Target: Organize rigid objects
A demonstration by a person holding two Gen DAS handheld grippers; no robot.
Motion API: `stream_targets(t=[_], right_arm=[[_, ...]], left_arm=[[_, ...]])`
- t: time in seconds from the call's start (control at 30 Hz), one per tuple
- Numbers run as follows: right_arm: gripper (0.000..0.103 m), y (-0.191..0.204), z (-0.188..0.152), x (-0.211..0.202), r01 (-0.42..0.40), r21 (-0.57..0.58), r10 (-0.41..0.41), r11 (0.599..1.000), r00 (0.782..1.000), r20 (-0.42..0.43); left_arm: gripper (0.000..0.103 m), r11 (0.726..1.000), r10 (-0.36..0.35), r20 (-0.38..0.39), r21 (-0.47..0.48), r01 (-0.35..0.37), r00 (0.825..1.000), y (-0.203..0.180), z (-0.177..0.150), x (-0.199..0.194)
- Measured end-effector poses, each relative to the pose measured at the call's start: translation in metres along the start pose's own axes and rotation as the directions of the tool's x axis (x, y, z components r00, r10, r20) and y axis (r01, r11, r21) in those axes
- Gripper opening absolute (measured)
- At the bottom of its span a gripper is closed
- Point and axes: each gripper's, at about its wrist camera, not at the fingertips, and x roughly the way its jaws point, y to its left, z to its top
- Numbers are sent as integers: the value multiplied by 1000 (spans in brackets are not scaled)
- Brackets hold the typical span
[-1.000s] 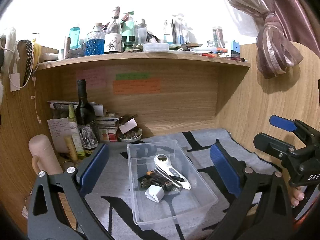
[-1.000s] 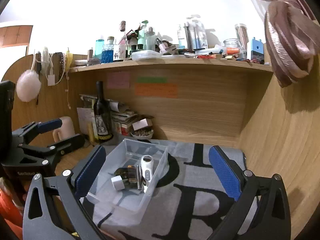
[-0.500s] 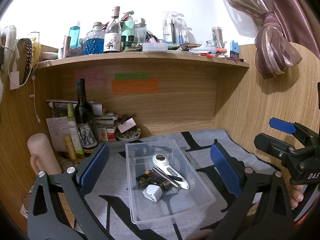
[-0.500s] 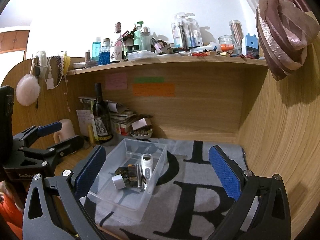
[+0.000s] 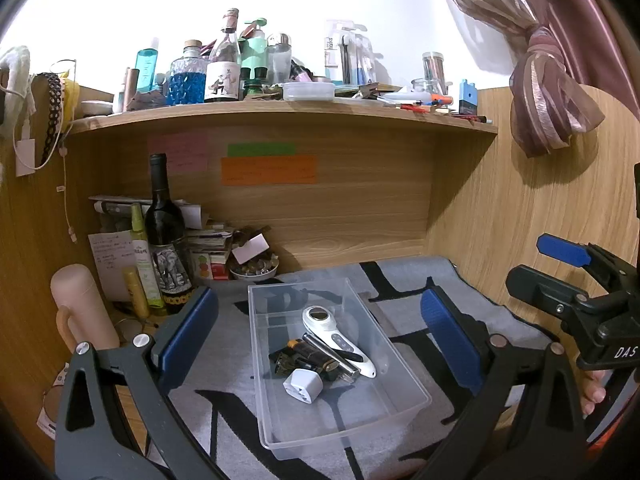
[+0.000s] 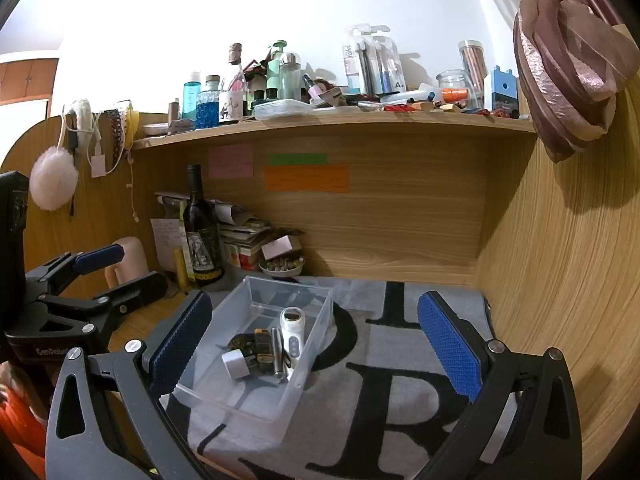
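Observation:
A clear plastic bin [image 5: 280,432] sits on a grey mat with black letters [image 5: 404,280]. In the bin lie a white handheld device [image 5: 336,334], a white plug adapter [image 5: 303,386], a metal pen [image 5: 328,354] and dark small items [image 5: 296,360]. The bin also shows in the right wrist view [image 6: 320,304]. My left gripper [image 5: 320,336] is open and empty, held above the bin. My right gripper [image 6: 316,336] is open and empty, to the right of the bin over the mat [image 6: 400,400].
A wine bottle [image 5: 164,232], small bottles, a pink mug [image 5: 80,308], papers and a small bowl [image 5: 256,270] crowd the back left corner. A cluttered shelf [image 5: 280,108] runs above. Wooden walls close the back and right. A curtain [image 5: 548,100] hangs at the upper right.
Both grippers have drawn back and up a little from the bin. The bin and its contents have not moved.

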Motion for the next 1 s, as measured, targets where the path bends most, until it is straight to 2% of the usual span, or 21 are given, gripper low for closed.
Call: stream_targets(t=[0.67,1.0], right_arm=[[103,-7,0,-2,16,22,-16,1000,1000,17],[103,-7,1,-3,22,15,-23,1000,1000,22]], left_arm=[[103,1000,-1,-6,-17,0,1000,0,0,3],[103,999,-32,-34,-27,31,999,1,-1,7]])
